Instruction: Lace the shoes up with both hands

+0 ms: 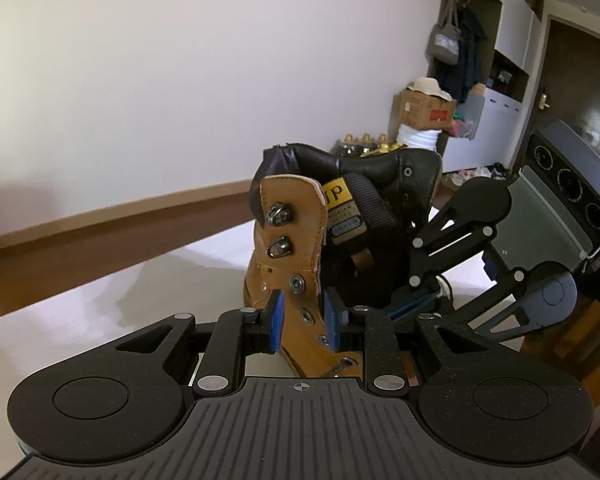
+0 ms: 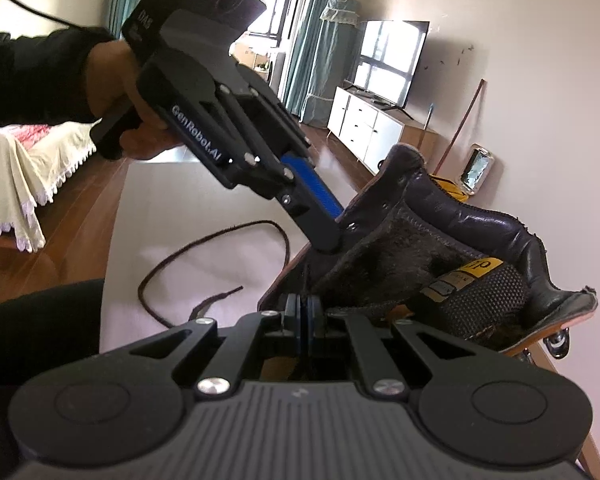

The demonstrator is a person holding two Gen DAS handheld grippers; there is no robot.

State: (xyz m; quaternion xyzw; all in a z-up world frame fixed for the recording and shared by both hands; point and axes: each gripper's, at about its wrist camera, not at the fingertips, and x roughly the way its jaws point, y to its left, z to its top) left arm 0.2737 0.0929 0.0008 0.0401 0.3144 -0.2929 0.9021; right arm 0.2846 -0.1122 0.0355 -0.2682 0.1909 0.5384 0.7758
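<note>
Tan lace-up boot upright on the white desk, left claw clamped on its eyelet flap, right claw pinched shut at the boot's edge, brown lace loose on the desk beside it

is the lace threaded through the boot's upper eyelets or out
Out. The tan boot shows bare upper eyelets and hooks, and the dark lace lies loose on the white table beside it. Its lower end is hidden.

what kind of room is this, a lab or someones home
Most likely a home living room: a television on a white sideboard, teal curtains, and a coat rack by the door.
</note>
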